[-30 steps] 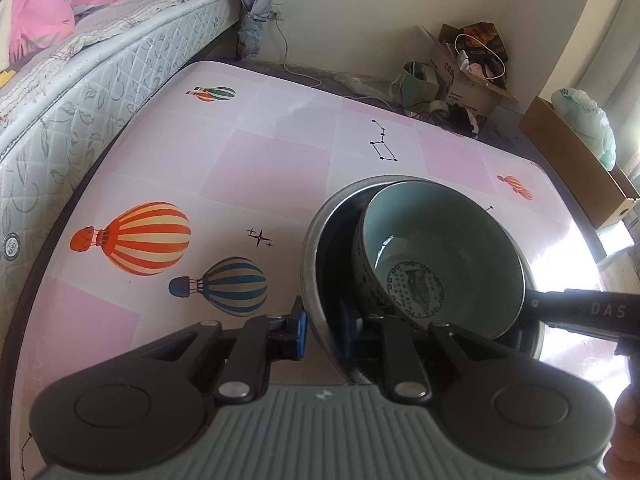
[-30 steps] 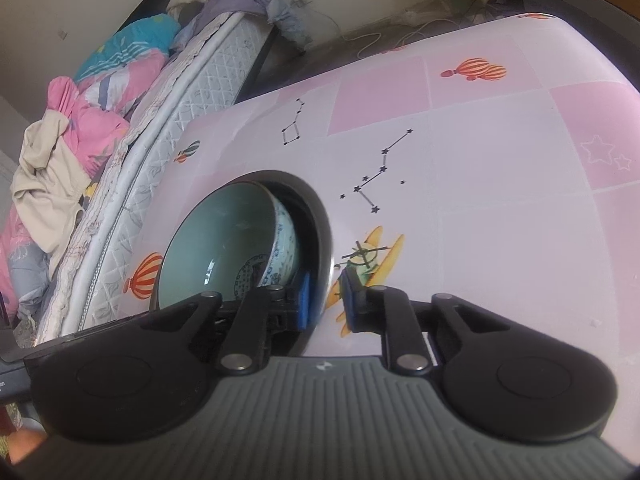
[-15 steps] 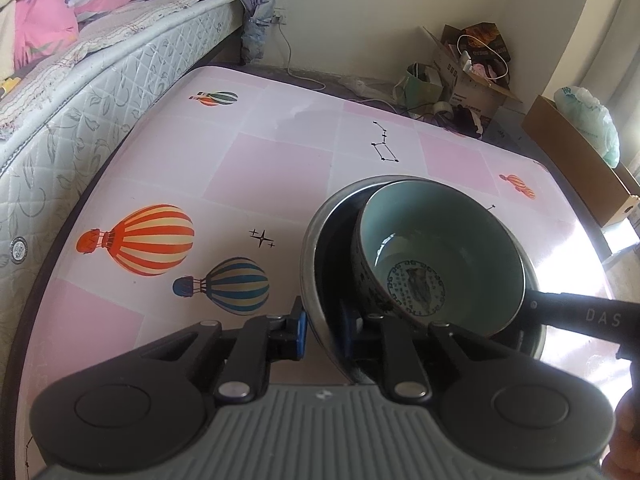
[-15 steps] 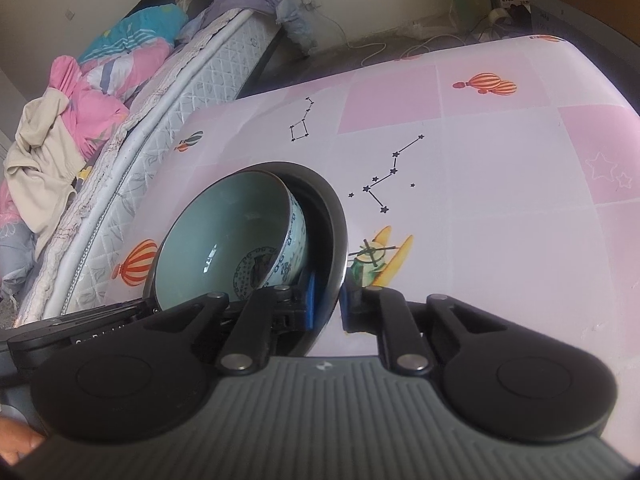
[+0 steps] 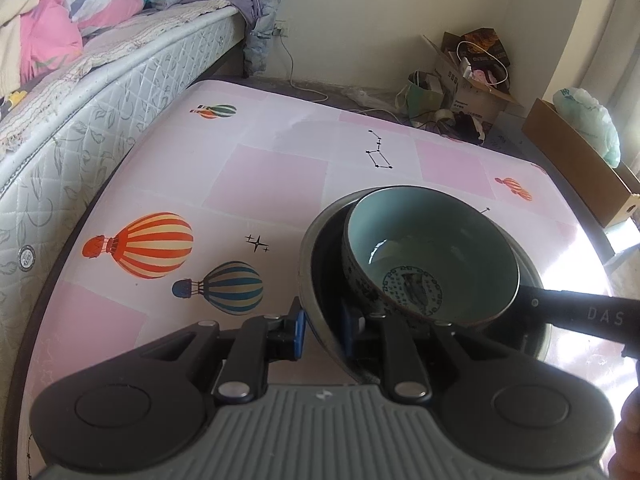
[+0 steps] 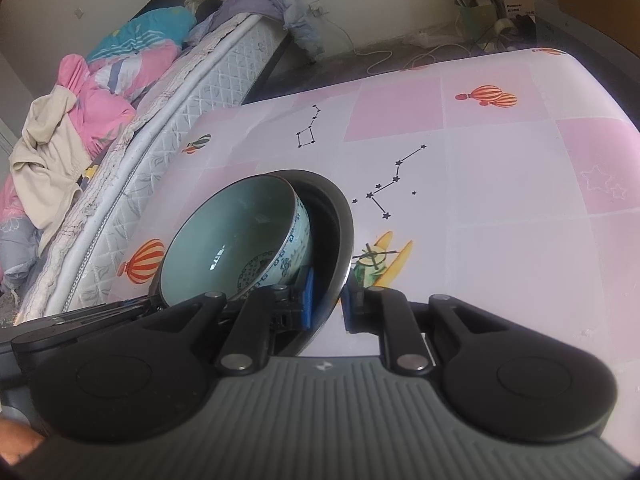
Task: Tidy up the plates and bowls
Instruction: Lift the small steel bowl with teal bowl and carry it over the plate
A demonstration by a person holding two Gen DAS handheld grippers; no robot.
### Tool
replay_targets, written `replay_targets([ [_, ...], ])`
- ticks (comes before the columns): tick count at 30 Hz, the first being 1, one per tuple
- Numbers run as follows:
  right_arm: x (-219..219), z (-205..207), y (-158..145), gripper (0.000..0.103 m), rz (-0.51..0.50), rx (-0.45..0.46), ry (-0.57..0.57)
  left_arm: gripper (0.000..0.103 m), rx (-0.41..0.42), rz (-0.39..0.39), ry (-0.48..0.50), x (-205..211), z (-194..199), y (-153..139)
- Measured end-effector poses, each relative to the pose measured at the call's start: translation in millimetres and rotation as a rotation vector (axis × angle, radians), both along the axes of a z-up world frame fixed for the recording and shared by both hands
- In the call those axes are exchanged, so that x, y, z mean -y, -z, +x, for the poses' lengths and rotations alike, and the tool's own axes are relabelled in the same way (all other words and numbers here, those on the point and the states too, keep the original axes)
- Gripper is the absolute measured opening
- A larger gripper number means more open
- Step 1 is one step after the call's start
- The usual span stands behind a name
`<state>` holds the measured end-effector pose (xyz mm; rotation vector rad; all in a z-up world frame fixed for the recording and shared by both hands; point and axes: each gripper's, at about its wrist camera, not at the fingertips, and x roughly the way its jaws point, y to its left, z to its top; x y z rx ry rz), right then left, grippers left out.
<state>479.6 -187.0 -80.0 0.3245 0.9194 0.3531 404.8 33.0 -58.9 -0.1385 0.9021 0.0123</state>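
The left claw point(image 5: 323, 330) pinches the near rim of the dark metal bowl point(image 5: 320, 264); the right claw point(image 6: 327, 305) pinches its opposite rim. Inside it sits the teal ceramic bowl point(image 5: 432, 248), tilted. The 2 nested bowls seem held just above the pink surface point(image 5: 272, 172), beside the bed point(image 5: 100, 92).

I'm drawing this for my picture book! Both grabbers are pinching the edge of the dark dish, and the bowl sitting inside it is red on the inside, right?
Almost. Both the left gripper and the right gripper do pinch the rim of the dark dish, but the bowl inside it is pale blue-green inside, not red. Both wrist views show that.
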Motion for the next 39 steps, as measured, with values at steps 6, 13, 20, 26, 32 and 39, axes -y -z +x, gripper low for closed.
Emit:
replay_targets([
  [6, 0, -4, -1, 0.014, -0.024, 0.024, -0.006, 0.020, 0.011, 0.006, 0.007, 2, -1, 0],
  [13, 0, -8, -1, 0.015, -0.046, 0.055, -0.021, 0.020, 0.022, 0.016, 0.009, 4, -4, 0],
  [20, 0, -12, -1, 0.016, -0.048, 0.070, -0.024, 0.020, 0.031, 0.015, 0.012, 5, -6, -1],
  [26, 2, -14, 0, 0.016, -0.055, 0.077, -0.024, 0.020, 0.034, 0.015, 0.014, 6, -7, -1],
  [32, 1, -16, -2, 0.016, -0.060, 0.090, -0.024, 0.020, 0.048, 0.018, 0.017, 7, -8, -3],
  [39, 3, -19, -6, 0.016, -0.060, 0.104, -0.023, 0.020, 0.064, 0.020, 0.017, 8, -10, -8],
])
